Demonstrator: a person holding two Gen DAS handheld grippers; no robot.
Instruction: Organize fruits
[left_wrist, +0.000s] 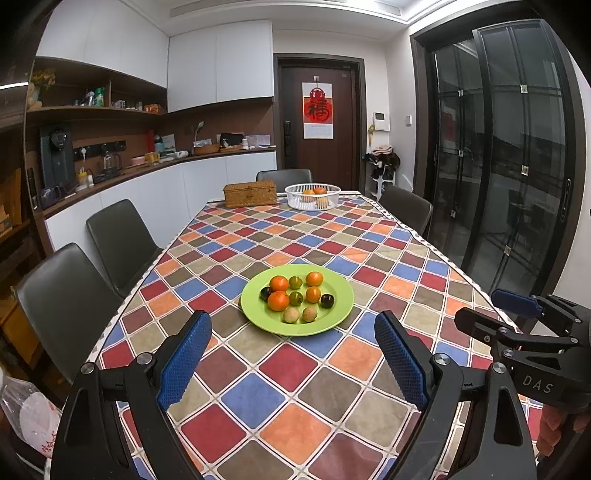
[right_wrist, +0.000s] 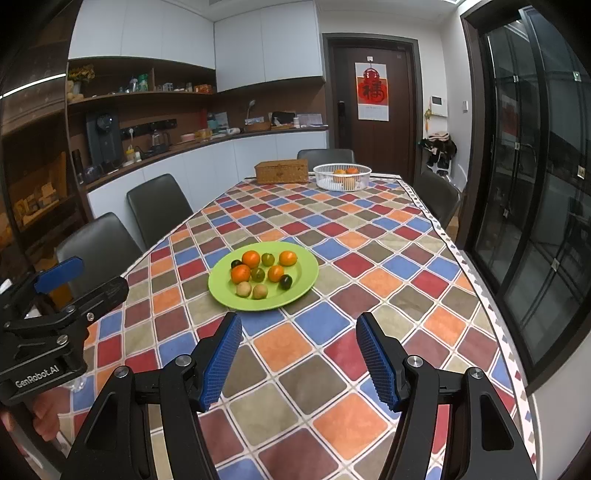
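A green plate (left_wrist: 332, 321) (right_wrist: 295, 291) sits mid-table on the checked cloth, holding several small fruits: orange tangerines (left_wrist: 278, 300) (right_wrist: 240, 273), dark plums (left_wrist: 327, 300), green fruits (left_wrist: 295, 297) and two tan ones (left_wrist: 291, 315). A white basket (left_wrist: 312, 196) (right_wrist: 341, 177) with oranges stands at the far end. My left gripper (left_wrist: 291, 330) is open and empty, short of the plate. My right gripper (right_wrist: 299, 328) is open and empty, right of the plate's near edge. Each gripper shows in the other's view, the right (left_wrist: 517, 314) and the left (right_wrist: 70, 284).
A woven box (left_wrist: 249, 194) (right_wrist: 281, 171) stands left of the basket. Dark chairs (left_wrist: 118, 240) line the table's left side, others the far end and right. The table edge runs along the right near glass doors (left_wrist: 498, 166).
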